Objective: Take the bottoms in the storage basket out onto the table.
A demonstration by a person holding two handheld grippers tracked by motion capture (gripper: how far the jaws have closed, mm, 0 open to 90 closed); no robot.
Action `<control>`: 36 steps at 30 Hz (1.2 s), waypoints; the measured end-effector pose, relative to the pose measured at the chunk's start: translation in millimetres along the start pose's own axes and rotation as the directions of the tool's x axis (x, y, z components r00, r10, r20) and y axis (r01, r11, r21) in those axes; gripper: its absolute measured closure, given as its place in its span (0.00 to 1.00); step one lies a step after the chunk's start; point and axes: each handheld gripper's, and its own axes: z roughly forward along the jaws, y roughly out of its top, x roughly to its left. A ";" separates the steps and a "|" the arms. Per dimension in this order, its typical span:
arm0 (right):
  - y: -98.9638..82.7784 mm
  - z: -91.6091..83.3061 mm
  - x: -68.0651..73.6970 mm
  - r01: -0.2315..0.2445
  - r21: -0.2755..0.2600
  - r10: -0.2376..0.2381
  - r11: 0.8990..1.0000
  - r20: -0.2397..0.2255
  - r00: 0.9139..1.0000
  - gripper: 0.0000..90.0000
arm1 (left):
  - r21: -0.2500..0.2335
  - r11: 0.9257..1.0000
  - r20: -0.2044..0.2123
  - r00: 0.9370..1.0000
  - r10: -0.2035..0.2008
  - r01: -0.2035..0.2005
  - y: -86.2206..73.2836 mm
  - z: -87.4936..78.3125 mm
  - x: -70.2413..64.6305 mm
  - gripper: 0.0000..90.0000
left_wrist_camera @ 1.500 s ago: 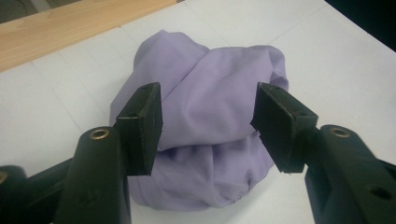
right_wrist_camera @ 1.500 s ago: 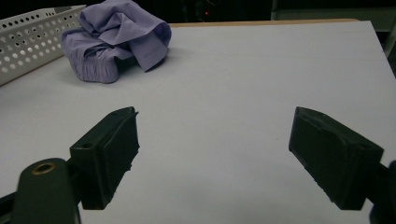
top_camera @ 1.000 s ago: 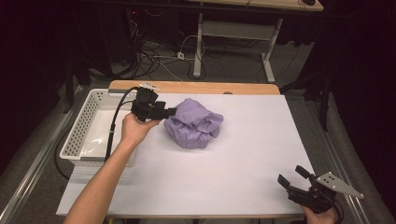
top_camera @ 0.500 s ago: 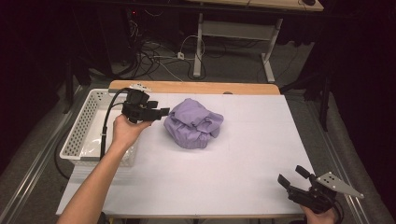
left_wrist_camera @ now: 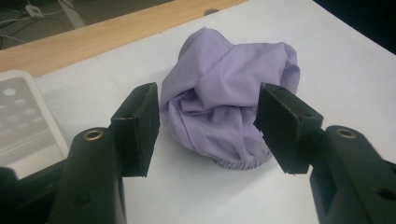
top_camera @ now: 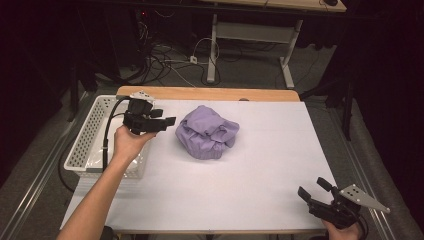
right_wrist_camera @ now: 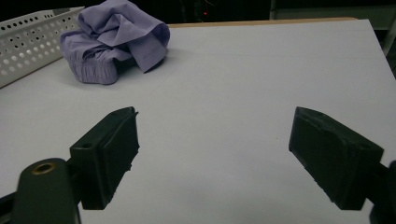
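Two tongs are in hand at the desk, one at each side. Left tongs point(top_camera: 167, 121) hover above the desk's left part, level, pointing right at the cloth point(top_camera: 207, 132), with a clear strip of desk between their tips and it. Their jaws stand apart and hold nothing; in the left gripper view the cloth point(left_wrist_camera: 224, 98) lies beyond the two black pads point(left_wrist_camera: 140, 126), not between them. A black cable loops down from these tongs along the person's left hand point(top_camera: 127, 142), and the forearm runs to the bottom edge of the high view.

Right tongs point(top_camera: 312, 192) sit low at the desk's near right corner, held by the right hand point(top_camera: 342, 231), with the grey three-cornered plate on top. Their jaws are spread wide and are empty; the right gripper view shows bare desk point(right_wrist_camera: 224, 107) between them and the cloth point(right_wrist_camera: 114, 39) well away at upper left.

That cloth is lilac, crumpled into a loose mound, with an elastic-looking gathered hem along its near edge. It lies on the desk's white top point(top_camera: 260, 165), a little left of centre and toward the far side.

Just left of the desk stands a white perforated basket point(top_camera: 87, 137), beside the left hand and well apart from the cloth. A wooden strip point(top_camera: 210, 93) edges the desk's far side.
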 end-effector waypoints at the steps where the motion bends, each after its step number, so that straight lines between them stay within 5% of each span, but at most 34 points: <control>1: 0.0 0.0 -0.1 0.000 0.000 0.000 1.000 0.000 1.000 0.19 | 0.000 1.000 0.000 1.000 -0.001 0.001 -0.8 -1.2 0.5 0.43; 36: 0.7 1.7 0.1 0.003 0.004 -0.003 1.000 -0.004 1.000 0.19 | -0.055 0.998 -0.023 0.999 -0.022 0.021 -28.0 -30.6 10.8 0.43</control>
